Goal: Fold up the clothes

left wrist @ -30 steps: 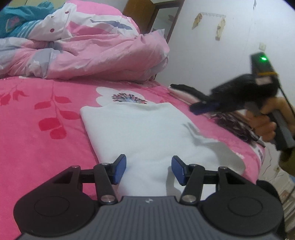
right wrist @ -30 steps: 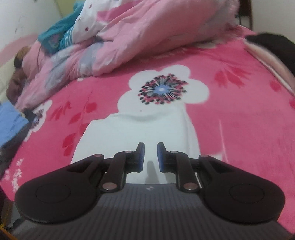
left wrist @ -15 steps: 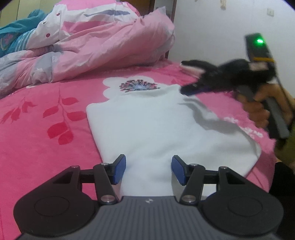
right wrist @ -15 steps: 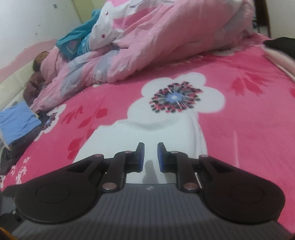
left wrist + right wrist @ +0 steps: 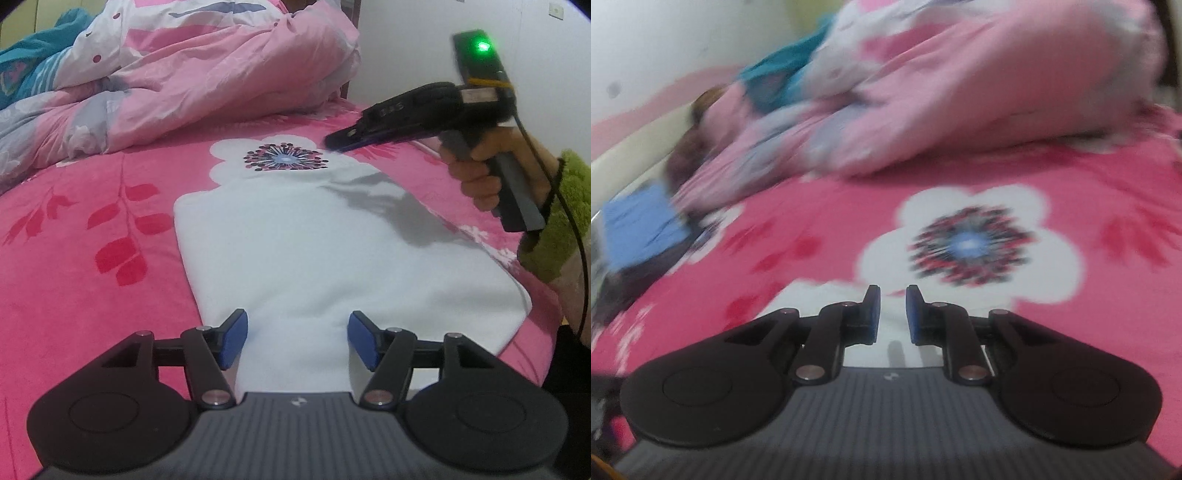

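Observation:
A white garment [image 5: 314, 251] lies folded into a long flat strip on the pink bed cover. My left gripper [image 5: 295, 339] is open and empty, just above the strip's near end. My right gripper [image 5: 340, 138] shows in the left wrist view, held above the strip's far end near the flower print. In the blurred right wrist view the right gripper [image 5: 892, 314] has a narrow gap between its blue pads and holds nothing; the white garment [image 5: 827, 295] lies under it.
A crumpled pink quilt [image 5: 192, 74] is heaped at the back of the bed. A blue cloth [image 5: 639, 221] and dark clothes lie at the bed's left side. A white wall [image 5: 406, 44] stands behind on the right.
My right gripper has moved forward over the garment toward its far end, and its view is now blurred. My left gripper stays open at the near end.

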`<action>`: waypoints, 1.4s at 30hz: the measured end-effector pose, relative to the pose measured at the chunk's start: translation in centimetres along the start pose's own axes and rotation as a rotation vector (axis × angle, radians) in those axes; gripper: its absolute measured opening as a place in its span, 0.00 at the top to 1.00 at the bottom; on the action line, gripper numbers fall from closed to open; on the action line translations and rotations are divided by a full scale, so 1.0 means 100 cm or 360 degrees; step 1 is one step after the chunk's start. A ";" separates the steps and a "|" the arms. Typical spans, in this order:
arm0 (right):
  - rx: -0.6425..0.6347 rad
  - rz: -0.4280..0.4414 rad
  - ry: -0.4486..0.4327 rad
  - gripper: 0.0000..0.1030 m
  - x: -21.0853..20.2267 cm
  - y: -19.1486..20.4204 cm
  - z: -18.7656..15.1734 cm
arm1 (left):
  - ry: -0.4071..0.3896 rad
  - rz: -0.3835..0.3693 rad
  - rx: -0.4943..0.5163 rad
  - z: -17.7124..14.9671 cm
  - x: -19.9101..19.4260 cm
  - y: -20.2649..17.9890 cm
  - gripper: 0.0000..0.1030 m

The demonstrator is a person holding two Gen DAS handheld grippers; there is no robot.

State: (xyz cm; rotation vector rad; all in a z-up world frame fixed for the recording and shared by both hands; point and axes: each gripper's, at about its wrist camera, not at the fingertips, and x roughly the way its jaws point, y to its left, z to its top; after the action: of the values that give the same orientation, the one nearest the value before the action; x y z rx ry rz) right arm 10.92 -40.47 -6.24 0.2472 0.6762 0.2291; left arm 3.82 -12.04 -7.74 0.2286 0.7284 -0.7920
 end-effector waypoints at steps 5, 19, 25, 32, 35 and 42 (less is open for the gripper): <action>0.0119 -0.0028 0.0175 0.84 0.051 -0.033 0.009 | -0.0004 -0.0004 0.0007 0.000 0.001 0.000 0.40; 0.0466 -0.0037 0.0169 0.89 0.051 -0.054 0.012 | -0.0050 -0.0060 -0.0006 -0.005 -0.001 0.006 0.39; 0.0573 0.0033 -0.0008 0.81 -0.025 -0.046 -0.012 | -0.0069 -0.0099 -0.0007 -0.007 -0.001 0.010 0.38; 0.0952 0.0106 0.0040 1.00 -0.036 -0.075 -0.082 | -0.0066 -0.0085 0.0058 -0.006 0.001 0.006 0.36; 0.1039 -0.0018 -0.0100 0.89 -0.067 -0.068 -0.091 | -0.0036 -0.0065 0.0100 -0.004 0.000 0.003 0.34; 0.0738 0.0133 -0.0156 0.81 -0.112 0.003 -0.126 | 0.0008 -0.0016 0.0120 0.000 0.002 -0.004 0.30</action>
State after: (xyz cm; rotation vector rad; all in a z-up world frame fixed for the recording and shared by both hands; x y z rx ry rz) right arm -5.68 -41.52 -9.03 0.7273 0.6162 0.1358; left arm 3.63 -12.44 -7.89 0.2954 0.7056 -0.8298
